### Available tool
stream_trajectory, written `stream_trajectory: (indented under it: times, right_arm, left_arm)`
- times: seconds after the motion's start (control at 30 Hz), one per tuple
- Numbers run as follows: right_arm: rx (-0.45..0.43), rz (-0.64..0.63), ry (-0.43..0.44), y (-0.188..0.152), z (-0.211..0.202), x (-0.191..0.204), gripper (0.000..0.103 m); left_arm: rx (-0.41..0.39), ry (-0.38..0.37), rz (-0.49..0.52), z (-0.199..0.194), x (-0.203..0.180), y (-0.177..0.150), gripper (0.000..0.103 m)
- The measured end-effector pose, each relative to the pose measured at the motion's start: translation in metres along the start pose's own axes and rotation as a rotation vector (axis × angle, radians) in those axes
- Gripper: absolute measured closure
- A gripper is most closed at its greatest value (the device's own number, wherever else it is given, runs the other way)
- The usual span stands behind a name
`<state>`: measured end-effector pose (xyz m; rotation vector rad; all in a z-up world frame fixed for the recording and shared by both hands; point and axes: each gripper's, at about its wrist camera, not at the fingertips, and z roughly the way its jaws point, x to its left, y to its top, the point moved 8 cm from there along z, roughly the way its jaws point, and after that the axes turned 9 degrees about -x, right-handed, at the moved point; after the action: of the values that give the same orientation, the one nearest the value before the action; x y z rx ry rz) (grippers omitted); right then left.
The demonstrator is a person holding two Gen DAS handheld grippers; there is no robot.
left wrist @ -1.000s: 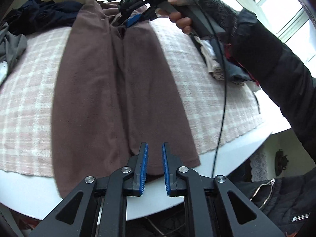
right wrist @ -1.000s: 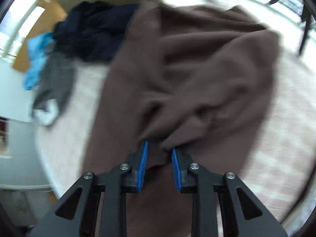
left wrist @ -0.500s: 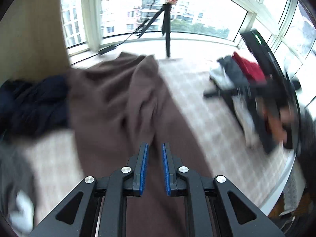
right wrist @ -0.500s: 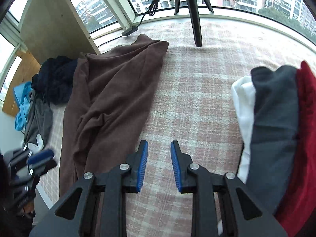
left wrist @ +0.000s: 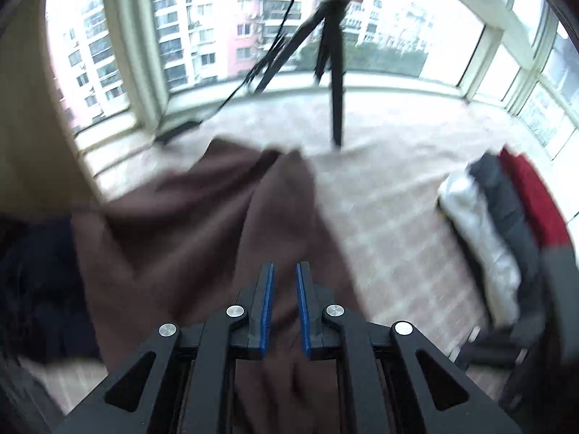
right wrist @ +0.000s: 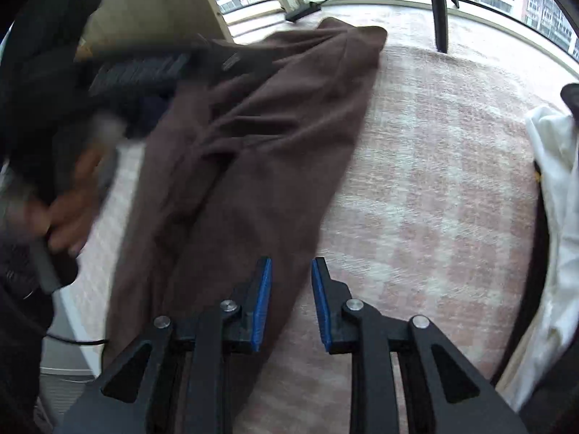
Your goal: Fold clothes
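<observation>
A: Where is the brown garment (left wrist: 188,231) lying?

B: Spread lengthwise on the tabletop (right wrist: 427,166), which is covered by a pink-and-white checked cloth. In the right wrist view the garment (right wrist: 253,152) runs from the window end down toward the camera, creased and bunched along its middle.

A: And the left gripper (left wrist: 284,303)?

B: It sits low over the near part of the brown fabric. Its jaws stand a narrow gap apart. Fabric shows between and beneath them, but the picture is blurred, and I cannot tell whether they pinch any of it.

A: The right gripper (right wrist: 289,300)?

B: Its jaws are somewhat wider, with nothing between them. The left finger overlaps the garment's right edge; the right finger is over bare checked cloth.

A: Any containers?

B: None that I can make out. Clothes lie in loose piles only: a folded stack (left wrist: 506,217) of white, dark grey and red pieces at the right side of the tabletop, and a dark navy heap (left wrist: 32,282) to the left of the brown garment.

A: Anything else?

B: A black tripod (left wrist: 334,72) stands at the far end by the windows. In the right wrist view the person's left hand (right wrist: 68,209), blurred, grips a handle at the left.
</observation>
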<state>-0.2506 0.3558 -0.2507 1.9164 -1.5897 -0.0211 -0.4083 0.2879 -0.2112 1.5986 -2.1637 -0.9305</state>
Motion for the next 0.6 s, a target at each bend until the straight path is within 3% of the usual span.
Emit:
stream_trajectory:
  times: [0.1, 0.2, 0.23, 0.3, 0.37, 0.43, 0.53, 0.6]
  right_arm:
    - [-0.011, 0.010, 0.049, -0.011, 0.001, 0.012, 0.080]
    - [-0.009, -0.014, 0.045, -0.024, 0.007, 0.017, 0.087]
    - [-0.016, -0.029, 0.031, -0.027, 0.008, 0.017, 0.090]
    - [-0.010, -0.049, 0.016, -0.031, 0.008, 0.016, 0.093]
    - [-0.003, -0.068, 0.002, -0.033, 0.008, 0.016, 0.095]
    - [0.003, -0.080, 0.002, -0.035, 0.009, 0.017, 0.095]
    - [0.015, -0.032, 0.028, -0.037, 0.005, 0.011, 0.095]
    - [0.002, 0.013, 0.046, -0.038, -0.006, 0.006, 0.095]
  left_arm:
    - [0.021, -0.066, -0.023, 0.030, -0.004, 0.024, 0.088]
    - [0.067, -0.059, -0.014, 0.067, 0.003, 0.030, 0.089]
    - [0.081, -0.026, 0.005, 0.079, 0.008, 0.030, 0.089]
    - [0.104, 0.132, 0.075, 0.095, 0.033, 0.028, 0.091]
    - [0.129, 0.131, 0.004, 0.100, 0.053, 0.026, 0.090]
    - [0.110, 0.111, -0.032, 0.085, 0.059, 0.032, 0.093]
    - [0.055, 0.079, 0.002, 0.042, 0.051, 0.042, 0.093]
    - [0.022, 0.029, 0.010, 0.006, 0.040, 0.042, 0.087]
